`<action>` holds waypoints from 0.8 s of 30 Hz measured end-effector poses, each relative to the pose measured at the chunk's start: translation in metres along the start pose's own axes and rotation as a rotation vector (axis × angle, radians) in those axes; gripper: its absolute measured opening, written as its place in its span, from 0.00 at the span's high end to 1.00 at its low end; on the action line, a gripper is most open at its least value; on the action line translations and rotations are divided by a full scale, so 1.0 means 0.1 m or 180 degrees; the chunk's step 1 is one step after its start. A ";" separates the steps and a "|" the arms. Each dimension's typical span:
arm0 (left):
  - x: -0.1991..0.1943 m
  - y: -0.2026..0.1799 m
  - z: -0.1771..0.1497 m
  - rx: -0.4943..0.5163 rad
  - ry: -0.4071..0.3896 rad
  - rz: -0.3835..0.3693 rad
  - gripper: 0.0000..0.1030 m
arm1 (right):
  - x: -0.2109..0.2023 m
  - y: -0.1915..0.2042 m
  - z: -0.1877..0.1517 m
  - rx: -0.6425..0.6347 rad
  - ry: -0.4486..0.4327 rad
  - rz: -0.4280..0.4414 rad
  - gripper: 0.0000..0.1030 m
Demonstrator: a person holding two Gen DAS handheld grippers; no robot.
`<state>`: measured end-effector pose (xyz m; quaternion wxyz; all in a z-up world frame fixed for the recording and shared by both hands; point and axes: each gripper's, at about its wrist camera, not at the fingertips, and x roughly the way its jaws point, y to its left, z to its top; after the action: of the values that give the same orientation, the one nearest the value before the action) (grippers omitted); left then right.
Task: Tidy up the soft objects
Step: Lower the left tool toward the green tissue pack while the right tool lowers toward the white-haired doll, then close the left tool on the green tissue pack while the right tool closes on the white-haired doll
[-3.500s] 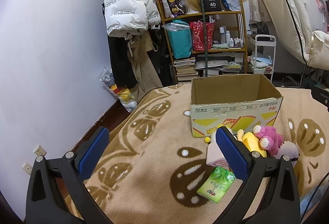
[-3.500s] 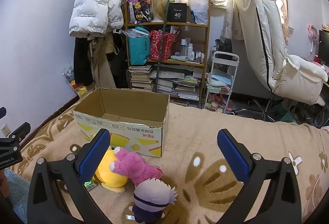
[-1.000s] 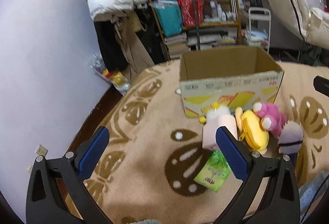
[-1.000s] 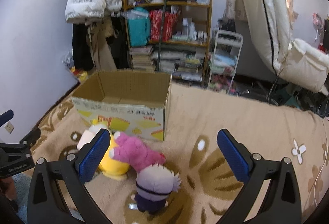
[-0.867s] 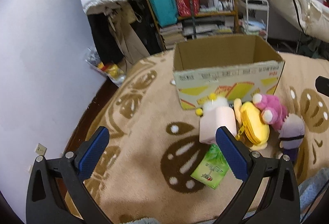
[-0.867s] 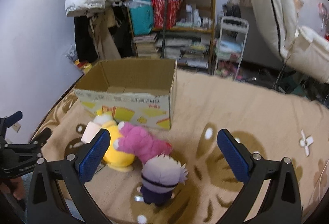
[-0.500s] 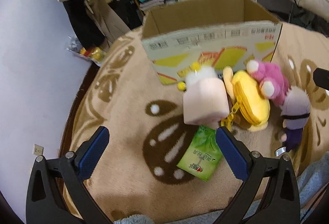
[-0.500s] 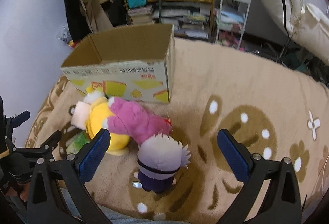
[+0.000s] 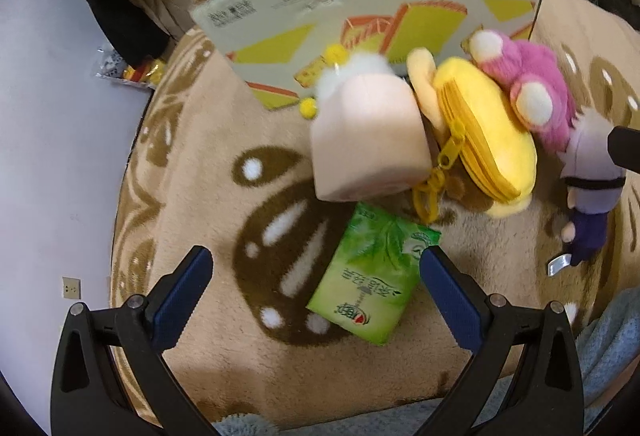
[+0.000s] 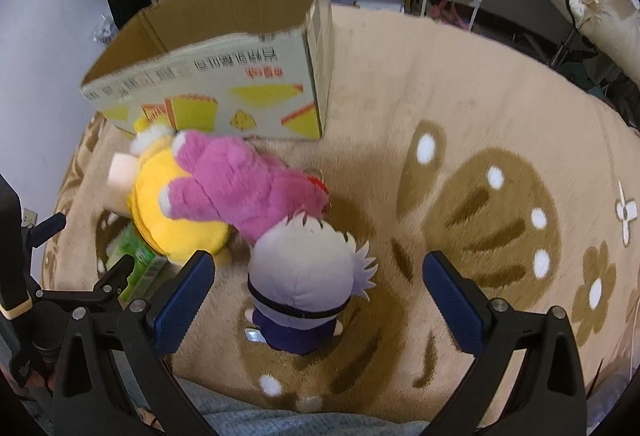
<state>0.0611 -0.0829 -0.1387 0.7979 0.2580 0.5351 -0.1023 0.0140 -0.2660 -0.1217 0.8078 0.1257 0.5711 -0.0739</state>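
Both grippers gaped wide, holding nothing: L gripper hovered over green tissue pack, R gripper over grey-haired doll. Pink plush, yellow plush & pale pink toy lay by cardboard box on rug

Both grippers, L & R, jaws wide apart, angled down, nothing held.

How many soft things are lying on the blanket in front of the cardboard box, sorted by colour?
Pale pink block-shaped plush: 1
Yellow plush pouch with zipper: 1
Magenta furry plush toy: 1
Grey-haired doll in dark purple clothes: 1
Green tissue pack: 1
Total: 5
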 end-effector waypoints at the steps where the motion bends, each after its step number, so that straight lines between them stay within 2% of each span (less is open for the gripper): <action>1: 0.03 -0.02 0.00 0.0015 0.0034 0.0004 0.01 | 0.03 -0.01 0.00 0.0008 0.0046 -0.0011 0.00; 11: 0.21 -0.01 0.02 -0.0010 0.0176 -0.0197 0.01 | 0.31 -0.05 -0.02 0.0034 0.0408 0.0022 0.00; 22: 0.36 -0.01 0.01 0.0000 0.0383 -0.0159 0.02 | 0.46 0.04 0.03 -0.0026 0.0495 0.0102 0.00; 24: 0.38 -0.01 0.00 -0.0001 0.0413 -0.0178 0.04 | 0.47 0.01 0.01 -0.0019 0.0518 0.0101 0.00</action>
<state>0.0761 -0.0793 -0.1732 0.7584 0.2490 0.5927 -0.1076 0.0312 -0.2639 -0.1652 0.7601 0.1379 0.6331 -0.0490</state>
